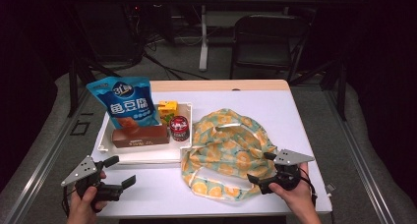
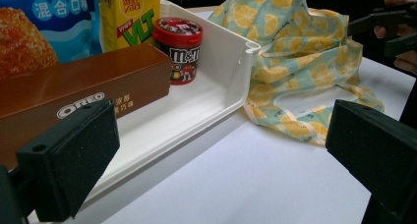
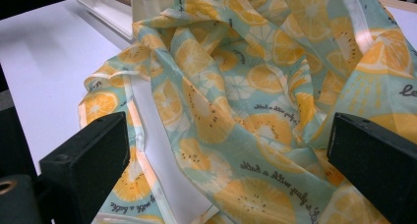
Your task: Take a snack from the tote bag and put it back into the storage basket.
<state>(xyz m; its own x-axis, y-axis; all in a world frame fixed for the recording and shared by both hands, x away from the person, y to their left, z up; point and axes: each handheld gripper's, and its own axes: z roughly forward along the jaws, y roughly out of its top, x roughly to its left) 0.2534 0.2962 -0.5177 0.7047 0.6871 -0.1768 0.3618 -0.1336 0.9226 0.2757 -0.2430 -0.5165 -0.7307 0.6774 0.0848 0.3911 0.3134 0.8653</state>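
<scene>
A white tray (image 1: 105, 135) holds a blue snack bag (image 1: 125, 106), a brown Oreo box (image 1: 140, 135), a yellow drink carton (image 1: 167, 107) and a red M&M's tub (image 1: 179, 127). A crumpled cloth bag (image 1: 226, 153) printed with oranges lies right of the tray. My left gripper (image 1: 119, 171) is open near the table's front left, in front of the tray's near wall (image 2: 196, 126), holding nothing. My right gripper (image 1: 260, 167) is open at the cloth bag's (image 3: 236, 116) right front edge, its jaws on either side of the fabric without closing on it.
The white table (image 1: 162, 189) has bare room in front of the tray and behind the bag. A black chair (image 1: 265, 42) and a table leg (image 1: 203, 37) stand beyond the far edge. Grey floor surrounds the table.
</scene>
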